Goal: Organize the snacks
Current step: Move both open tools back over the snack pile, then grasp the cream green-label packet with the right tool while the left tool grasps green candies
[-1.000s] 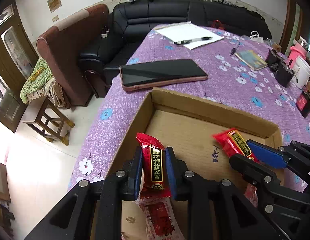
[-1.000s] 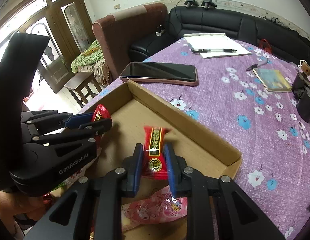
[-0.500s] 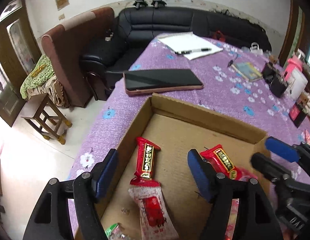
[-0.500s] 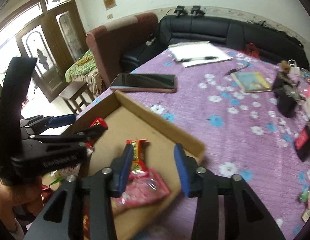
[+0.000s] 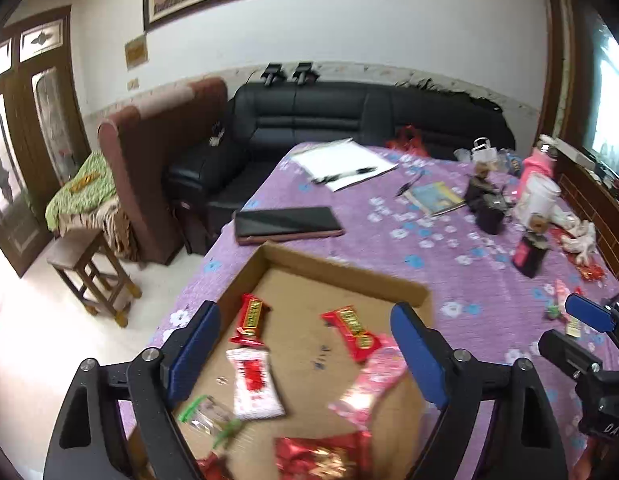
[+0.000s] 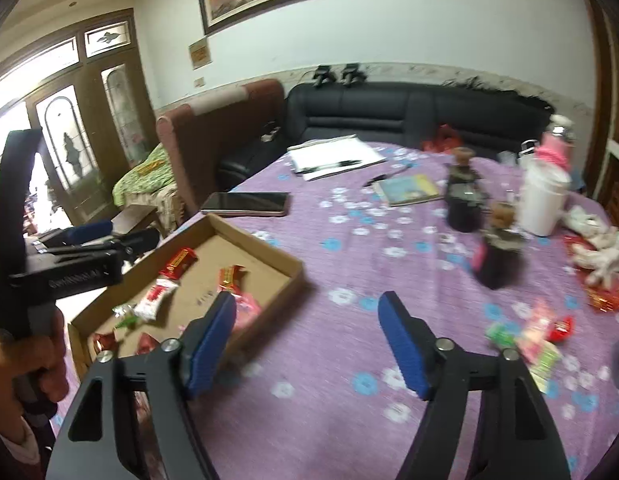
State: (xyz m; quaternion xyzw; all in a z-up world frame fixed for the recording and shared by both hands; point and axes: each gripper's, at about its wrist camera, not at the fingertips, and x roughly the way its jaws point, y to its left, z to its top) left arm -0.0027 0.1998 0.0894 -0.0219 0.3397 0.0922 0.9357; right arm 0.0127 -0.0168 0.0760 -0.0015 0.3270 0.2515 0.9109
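On the purple flowered tablecloth (image 5: 449, 248) sits our shallow brown cardboard tray (image 5: 341, 272), and inside it lie the snacks. We see two red bar-shaped wrappers with yellow-and-black label strips; the print is too blurred to read. The left red bar (image 5: 250, 319) runs near to far, leaning slightly right at its far end. The right red bar (image 5: 352, 333) lies diagonally, far-left to near-right. A white packet with red print (image 5: 254, 383) lies just near the left bar, and a pink packet (image 5: 371, 382) overlaps the right bar's near end.

Our left gripper (image 5: 305, 344) hangs above the tray, blue pads wide apart and opening, nothing between them. Our right gripper (image 6: 307, 338) is over bare cloth right of the tray, jaws opening, also empty. More loose sweets (image 6: 539, 334) lie far right on the cloth. Beyond the tray rest a dark phone (image 5: 287, 222), white papers with a pen (image 5: 343, 164) and a black sofa (image 5: 349, 120).
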